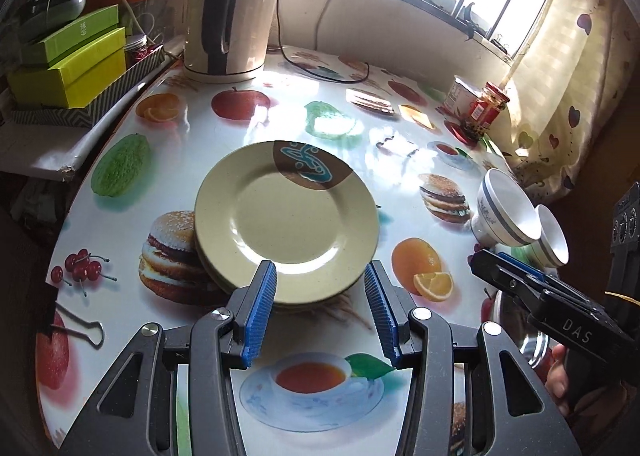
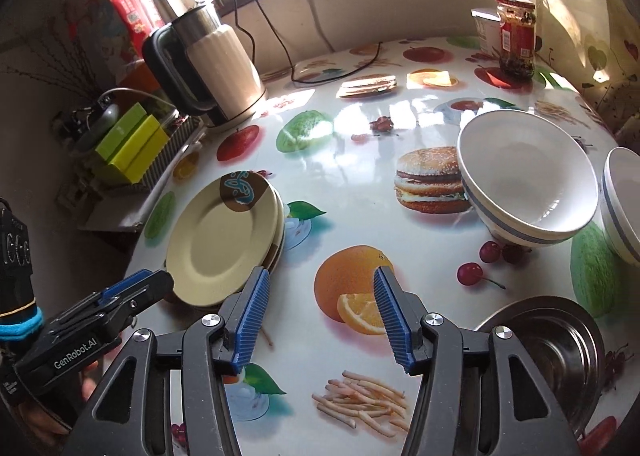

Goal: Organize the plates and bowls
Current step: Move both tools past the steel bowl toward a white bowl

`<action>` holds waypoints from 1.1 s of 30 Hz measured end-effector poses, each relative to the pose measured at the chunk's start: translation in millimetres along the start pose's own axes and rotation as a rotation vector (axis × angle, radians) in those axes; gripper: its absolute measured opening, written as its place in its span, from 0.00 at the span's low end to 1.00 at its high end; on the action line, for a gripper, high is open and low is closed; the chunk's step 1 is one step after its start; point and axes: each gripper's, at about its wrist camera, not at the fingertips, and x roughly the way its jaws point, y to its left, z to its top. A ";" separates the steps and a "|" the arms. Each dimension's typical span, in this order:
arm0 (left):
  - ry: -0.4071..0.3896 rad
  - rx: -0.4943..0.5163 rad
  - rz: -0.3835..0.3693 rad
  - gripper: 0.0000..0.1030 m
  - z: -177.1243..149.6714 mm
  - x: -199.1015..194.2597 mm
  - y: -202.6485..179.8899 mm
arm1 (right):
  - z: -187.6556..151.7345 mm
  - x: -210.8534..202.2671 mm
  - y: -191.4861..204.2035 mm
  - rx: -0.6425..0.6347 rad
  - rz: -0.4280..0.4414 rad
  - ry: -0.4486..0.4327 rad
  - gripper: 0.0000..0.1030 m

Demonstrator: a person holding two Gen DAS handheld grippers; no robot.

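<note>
Left gripper (image 1: 320, 284) had its jaws apart, nothing clamped; the near rim of the plate stack (image 1: 286, 216) sat in the gap, blue pads (image 1: 262, 308) not pressing on it. Right gripper (image 2: 320, 296) also had jaws apart and empty, above the printed tablecloth (image 2: 360, 184), just right of the plates. At least 2 cream plates were stacked on the table's left side. 2 white bowls with blue bands (image 2: 528, 184) sat side by side on the right, tilted. A steel bowl (image 2: 560, 352) sat near the front edge. Kettle (image 1: 228, 8) and jar (image 2: 516, 36) stood at the back.
</note>
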 end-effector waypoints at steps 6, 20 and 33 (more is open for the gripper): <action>0.013 0.074 -0.046 0.46 -6.1 3.3 -41.8 | -13.4 -37.4 -32.0 0.045 -0.074 -0.052 0.54; 0.008 0.216 -0.057 0.46 -10.8 7.7 -111.3 | -31.0 -90.0 -88.8 0.134 -0.177 -0.136 0.54; -0.025 0.289 -0.016 0.46 -4.6 12.7 -141.2 | -26.5 -106.2 -113.5 0.139 -0.236 -0.167 0.54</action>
